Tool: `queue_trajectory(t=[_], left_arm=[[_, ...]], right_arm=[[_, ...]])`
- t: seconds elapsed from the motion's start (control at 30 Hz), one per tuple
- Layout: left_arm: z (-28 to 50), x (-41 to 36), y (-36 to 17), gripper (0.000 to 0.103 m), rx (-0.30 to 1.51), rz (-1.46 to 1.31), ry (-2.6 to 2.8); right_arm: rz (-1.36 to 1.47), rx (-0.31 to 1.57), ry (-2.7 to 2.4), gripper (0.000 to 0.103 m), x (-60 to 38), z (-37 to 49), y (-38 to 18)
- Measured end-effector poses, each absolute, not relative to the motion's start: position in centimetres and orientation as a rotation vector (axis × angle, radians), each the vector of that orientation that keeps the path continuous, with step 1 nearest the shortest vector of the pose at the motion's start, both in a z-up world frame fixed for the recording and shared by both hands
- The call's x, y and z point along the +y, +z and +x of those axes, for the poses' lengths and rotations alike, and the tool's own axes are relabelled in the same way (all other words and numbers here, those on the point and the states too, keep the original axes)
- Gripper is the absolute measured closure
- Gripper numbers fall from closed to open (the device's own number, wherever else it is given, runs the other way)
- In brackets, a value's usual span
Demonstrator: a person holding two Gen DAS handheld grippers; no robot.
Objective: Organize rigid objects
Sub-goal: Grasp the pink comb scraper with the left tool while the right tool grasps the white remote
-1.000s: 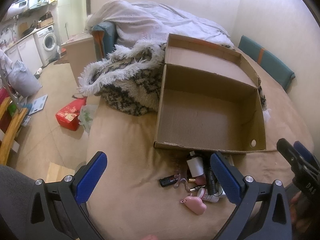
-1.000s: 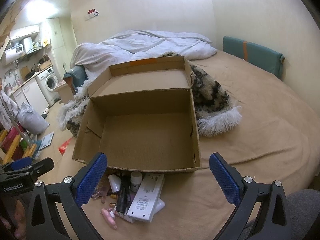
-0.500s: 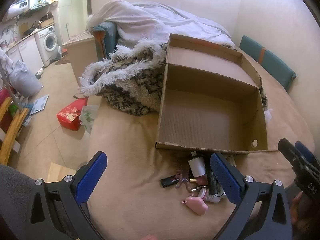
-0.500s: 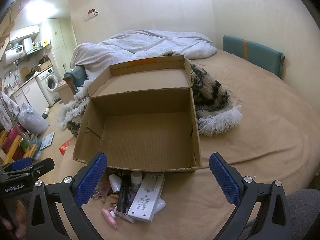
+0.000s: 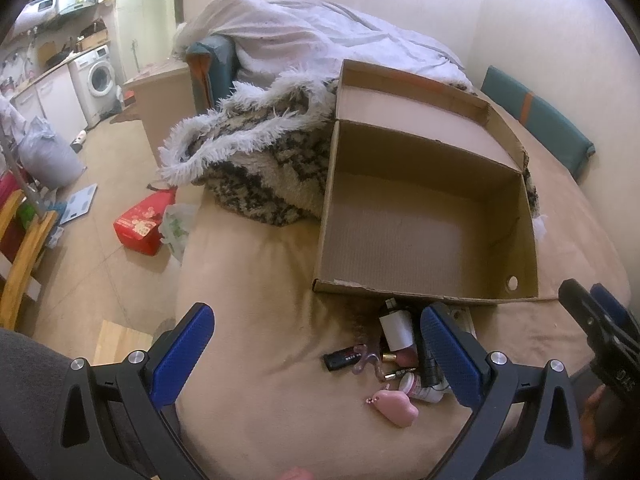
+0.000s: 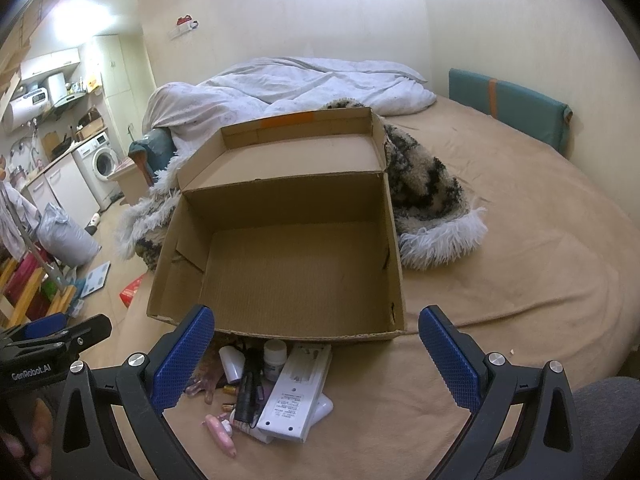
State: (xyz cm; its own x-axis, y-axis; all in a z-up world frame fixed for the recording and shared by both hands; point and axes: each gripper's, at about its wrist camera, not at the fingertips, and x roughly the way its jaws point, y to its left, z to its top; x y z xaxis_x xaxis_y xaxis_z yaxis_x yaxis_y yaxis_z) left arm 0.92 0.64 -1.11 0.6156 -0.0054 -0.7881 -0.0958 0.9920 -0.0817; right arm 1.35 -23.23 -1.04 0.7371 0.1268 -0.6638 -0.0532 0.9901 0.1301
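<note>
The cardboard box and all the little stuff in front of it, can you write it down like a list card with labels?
place: a bed with a tan sheet
box: cardboard box, open on top, nothing inside
pile: small items on the sheet just in front of the box
in the pile: white remote, black flashlight, small white bottle, pink heart-shaped thing
behind the box: fluffy blanket
left claw: open, holding nothing
right claw: open, holding nothing
</note>
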Motion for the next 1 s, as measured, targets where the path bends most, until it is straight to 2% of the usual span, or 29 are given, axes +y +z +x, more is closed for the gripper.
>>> queue_trajectory(t=[0.23, 0.53, 0.67, 0.73, 0.83, 0.9, 0.97, 1.0], left_arm=[[2.5, 0.3, -1.0, 0.000, 0.949, -0.060, 0.066], [6.9, 0.9, -4.2, 0.003, 1.175, -0.073, 0.007], [9.1, 0.9, -7.6, 0.022, 1.328, -0.074, -0.025], [9.5, 0.5, -9.3, 0.027, 1.386, -0.055, -0.039], [9.7, 0.1, -11.7, 0.028, 1.457, -0.070, -0.060], [9.8, 0.3, -13.1, 0.032, 1.498, -0.112, -0.050], [10.2, 0.4, -14.0, 0.041, 1.516, -0.160, -0.050], [10.4, 0.3, -14.3, 0.041, 1.514, -0.165, -0.050]], right_arm=[[0.116, 0.867, 0.175, 0.000, -22.6, 2.6, -2.4], [0.211, 1.102, 0.261, 0.000, -23.6, 5.5, -5.3], [0.263, 1.228, 0.279, 0.000, -24.2, 7.2, -7.5], [0.288, 1.286, 0.295, 0.000, -24.2, 8.0, -8.7], [0.334, 1.335, 0.305, 0.000, -24.1, 8.6, -10.2], [0.358, 1.357, 0.290, 0.000, -24.2, 8.6, -10.9], [0.367, 1.369, 0.284, 0.000, -24.2, 8.7, -11.3], [0.368, 1.370, 0.285, 0.000, -24.2, 8.8, -11.4]])
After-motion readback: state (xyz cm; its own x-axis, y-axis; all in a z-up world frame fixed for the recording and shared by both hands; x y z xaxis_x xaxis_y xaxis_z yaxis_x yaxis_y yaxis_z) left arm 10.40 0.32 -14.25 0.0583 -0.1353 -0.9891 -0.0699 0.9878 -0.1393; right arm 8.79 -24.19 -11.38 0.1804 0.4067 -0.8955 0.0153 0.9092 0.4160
